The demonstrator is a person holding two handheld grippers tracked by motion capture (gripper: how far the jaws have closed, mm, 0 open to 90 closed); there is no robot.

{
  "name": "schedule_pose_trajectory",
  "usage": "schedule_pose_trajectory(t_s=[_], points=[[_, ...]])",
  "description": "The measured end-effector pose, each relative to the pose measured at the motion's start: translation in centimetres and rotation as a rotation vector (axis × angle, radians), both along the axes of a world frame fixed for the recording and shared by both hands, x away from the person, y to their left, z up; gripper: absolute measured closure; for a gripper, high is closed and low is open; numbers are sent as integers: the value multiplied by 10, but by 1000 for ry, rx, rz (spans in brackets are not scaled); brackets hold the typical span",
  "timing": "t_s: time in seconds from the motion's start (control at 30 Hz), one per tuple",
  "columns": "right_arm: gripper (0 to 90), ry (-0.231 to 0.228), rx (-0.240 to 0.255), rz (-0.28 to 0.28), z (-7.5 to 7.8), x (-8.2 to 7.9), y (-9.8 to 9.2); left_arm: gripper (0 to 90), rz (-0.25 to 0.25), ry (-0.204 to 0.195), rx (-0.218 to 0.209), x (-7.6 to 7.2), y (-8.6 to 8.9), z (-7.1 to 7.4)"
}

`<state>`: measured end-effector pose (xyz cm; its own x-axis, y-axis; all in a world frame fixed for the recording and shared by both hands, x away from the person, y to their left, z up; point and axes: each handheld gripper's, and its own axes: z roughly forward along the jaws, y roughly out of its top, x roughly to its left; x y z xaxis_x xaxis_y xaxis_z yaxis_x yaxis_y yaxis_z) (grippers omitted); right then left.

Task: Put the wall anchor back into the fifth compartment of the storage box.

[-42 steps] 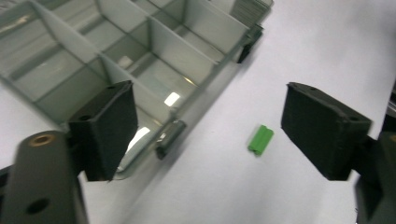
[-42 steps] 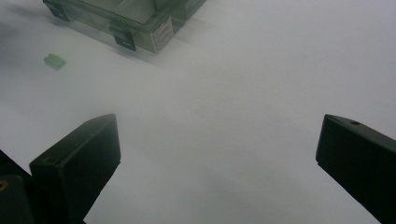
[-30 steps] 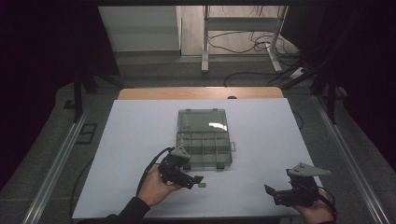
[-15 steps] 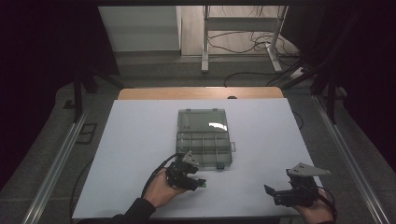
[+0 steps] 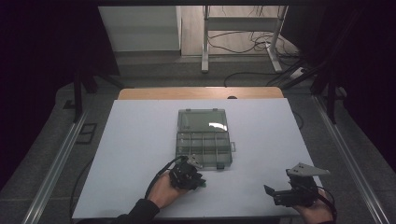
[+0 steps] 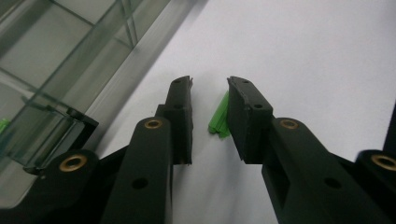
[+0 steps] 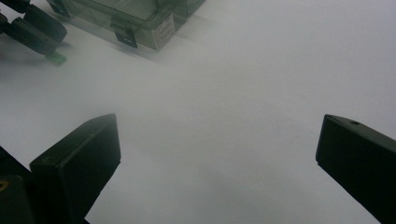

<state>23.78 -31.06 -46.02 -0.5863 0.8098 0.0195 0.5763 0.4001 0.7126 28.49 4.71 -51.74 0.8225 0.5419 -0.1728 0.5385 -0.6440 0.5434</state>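
Left tongs [image 6: 210, 109] just slid closer to the green piece [image 6: 218, 119], jaws now parted around it for a grab, while right tongs [image 7: 215, 158] sit wide open.

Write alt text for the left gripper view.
The left gripper holds its two black jaws slightly apart around a small green piece lying on the white table. A clear compartment box sits at upper left.
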Motion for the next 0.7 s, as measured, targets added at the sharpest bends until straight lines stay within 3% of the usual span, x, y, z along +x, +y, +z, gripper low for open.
schedule_pose_trajectory(t_s=[0.2, 0.3, 0.43, 0.7], points=[[3, 0, 1, 0, 0, 0, 0, 725, 30, -16, 0, 2, 2, 0], [3, 0, 0, 0, 0, 0, 0, 727, 16, 5, -15, 3, 3, 0], [3, 0, 0, 0, 0, 0, 0, 737, -10, 9, -5, 0, -1, 0], [4, 1, 0, 1, 0, 0, 0, 764, -10, 2, -7, 1, -1, -1]])
